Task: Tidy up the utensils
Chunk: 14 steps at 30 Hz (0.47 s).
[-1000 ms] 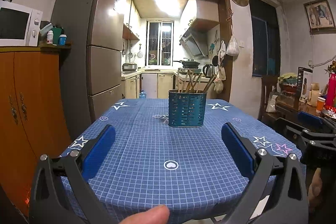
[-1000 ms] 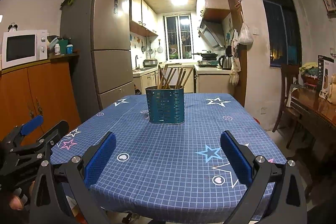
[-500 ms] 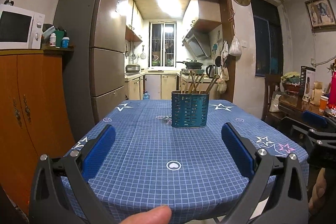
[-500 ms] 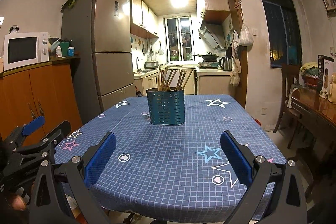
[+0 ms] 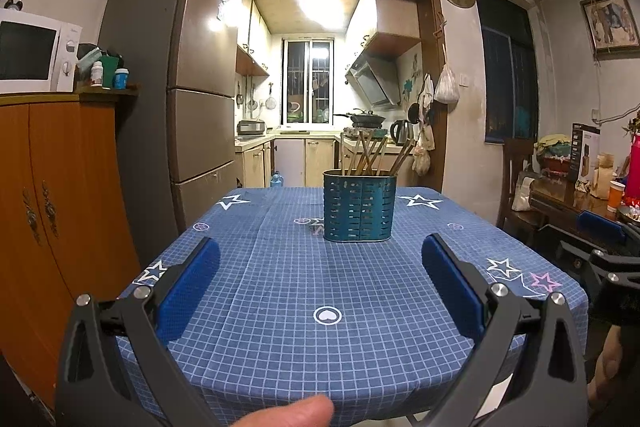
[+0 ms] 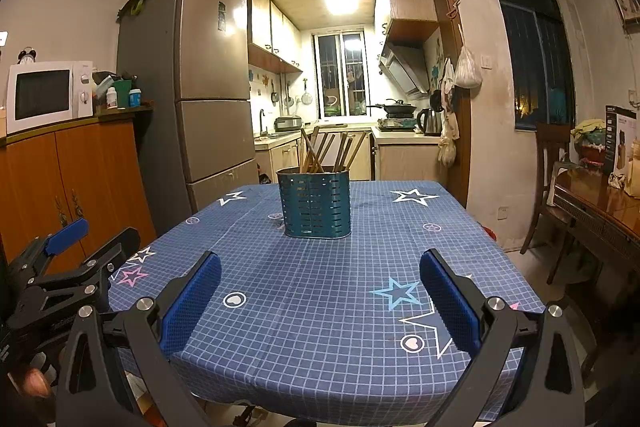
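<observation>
A teal perforated utensil holder (image 5: 359, 205) stands upright toward the far middle of the table, with several wooden chopsticks (image 5: 368, 155) sticking out of its top. It also shows in the right wrist view (image 6: 314, 203) with the chopsticks (image 6: 328, 151). My left gripper (image 5: 320, 259) is open and empty, held over the near table edge, well short of the holder. My right gripper (image 6: 320, 267) is open and empty, also at the near edge. Each gripper shows at the side of the other's view.
The table carries a blue checked cloth (image 5: 280, 287) with stars. An orange cabinet (image 5: 48, 207) with a microwave (image 5: 32, 51) and a fridge (image 5: 188, 87) stand at the left. A wooden chair (image 6: 552, 179) and a cluttered side table (image 6: 600, 195) stand at the right.
Both views have shifted slightly; the holder sits a little lower and nearer in the frames. Both grippers stay open and empty.
</observation>
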{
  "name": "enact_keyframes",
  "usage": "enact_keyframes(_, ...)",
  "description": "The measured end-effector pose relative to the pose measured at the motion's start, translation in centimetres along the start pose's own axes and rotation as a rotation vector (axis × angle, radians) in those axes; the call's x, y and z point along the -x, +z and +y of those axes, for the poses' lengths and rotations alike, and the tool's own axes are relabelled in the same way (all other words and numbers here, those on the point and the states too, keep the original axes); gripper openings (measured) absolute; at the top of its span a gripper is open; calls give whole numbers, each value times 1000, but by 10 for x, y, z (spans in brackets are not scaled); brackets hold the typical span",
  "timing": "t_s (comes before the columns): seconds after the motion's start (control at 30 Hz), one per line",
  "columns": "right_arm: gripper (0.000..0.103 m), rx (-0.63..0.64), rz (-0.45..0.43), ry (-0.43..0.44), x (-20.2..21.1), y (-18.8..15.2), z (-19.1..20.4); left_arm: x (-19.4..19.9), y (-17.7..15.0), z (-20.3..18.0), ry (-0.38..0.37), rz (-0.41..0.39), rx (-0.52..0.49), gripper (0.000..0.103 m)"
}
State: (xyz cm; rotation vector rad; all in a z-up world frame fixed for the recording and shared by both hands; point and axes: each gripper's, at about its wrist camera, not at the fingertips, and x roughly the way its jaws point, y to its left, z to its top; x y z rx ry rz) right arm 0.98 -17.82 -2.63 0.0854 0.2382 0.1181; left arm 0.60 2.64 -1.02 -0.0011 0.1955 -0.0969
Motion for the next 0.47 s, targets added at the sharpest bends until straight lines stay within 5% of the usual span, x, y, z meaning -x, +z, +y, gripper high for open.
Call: enact_keyframes(0.47,99,-11,11,-7,-6,0,-7,-10,3,-3,66,-12,-20,97)
